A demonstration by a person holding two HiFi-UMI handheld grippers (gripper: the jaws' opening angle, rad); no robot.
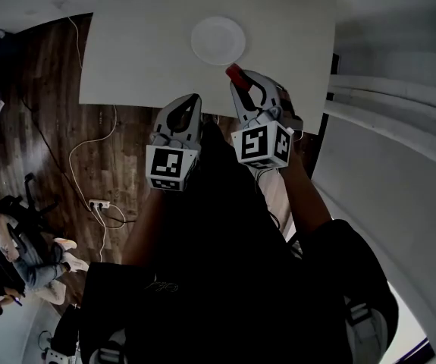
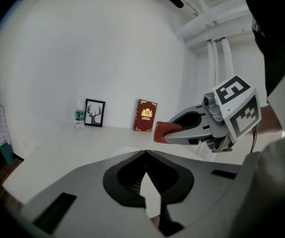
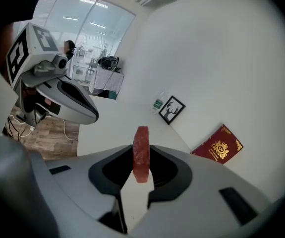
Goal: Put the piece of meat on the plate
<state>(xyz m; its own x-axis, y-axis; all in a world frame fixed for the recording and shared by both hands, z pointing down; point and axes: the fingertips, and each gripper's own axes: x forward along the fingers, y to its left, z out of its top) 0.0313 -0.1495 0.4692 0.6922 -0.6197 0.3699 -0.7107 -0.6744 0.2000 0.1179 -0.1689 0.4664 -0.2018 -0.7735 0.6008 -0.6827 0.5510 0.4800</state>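
The piece of meat (image 3: pixel 142 155) stands on edge, pinched by the right claw (image 3: pixel 141 148), near the plate (image 1: pixel 218 40); a thin, reddish-pink slab; left claw (image 2: pixel 144 153) closed, empty

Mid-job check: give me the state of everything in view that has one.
Round white plate: empty, on white table.
Red slab of meat: clamped on edge in right claw, not yet on the plate.
Left claw: shut, empty.
Red hardcover book: closed, standing upright.
Black-framed deer picture: upright.
Clear plastic bottle: upright.
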